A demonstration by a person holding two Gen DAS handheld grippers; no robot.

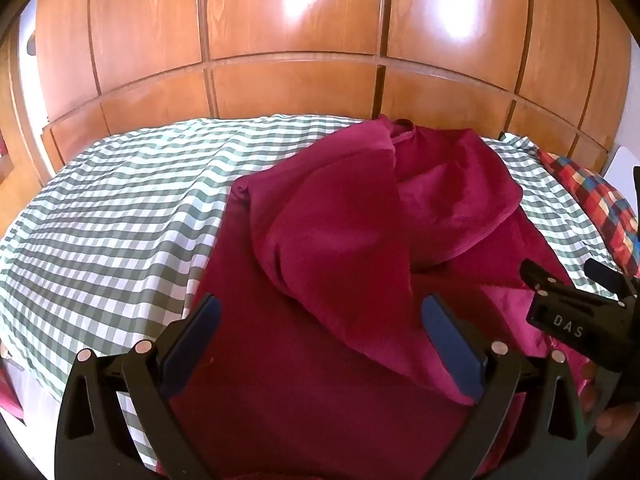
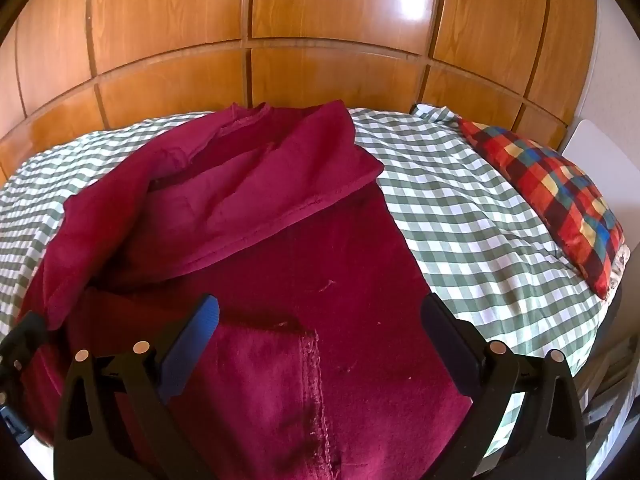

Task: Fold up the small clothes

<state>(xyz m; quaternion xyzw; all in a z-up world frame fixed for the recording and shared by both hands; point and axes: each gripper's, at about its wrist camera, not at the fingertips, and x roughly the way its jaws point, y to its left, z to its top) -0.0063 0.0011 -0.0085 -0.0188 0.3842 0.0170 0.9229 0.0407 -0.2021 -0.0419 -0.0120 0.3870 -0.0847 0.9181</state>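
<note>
A crimson fleece garment (image 1: 340,240) lies on the checked bed sheet (image 1: 120,208), partly folded, with its far part bunched over the flat near part. It also shows in the right wrist view (image 2: 280,240), with a stitched hem near me. My left gripper (image 1: 320,312) is open and empty, just above the garment's near part. My right gripper (image 2: 318,312) is open and empty over the garment's near right part. The right gripper also shows at the right edge of the left wrist view (image 1: 560,280). The left gripper's body shows at the left edge of the right wrist view (image 2: 20,344).
The green-and-white checked sheet (image 2: 460,200) covers the bed. A red, blue and yellow plaid pillow (image 2: 560,192) lies at the bed's right end. Wooden wardrobe panels (image 1: 300,40) stand behind the bed. A white surface (image 2: 600,152) is at far right.
</note>
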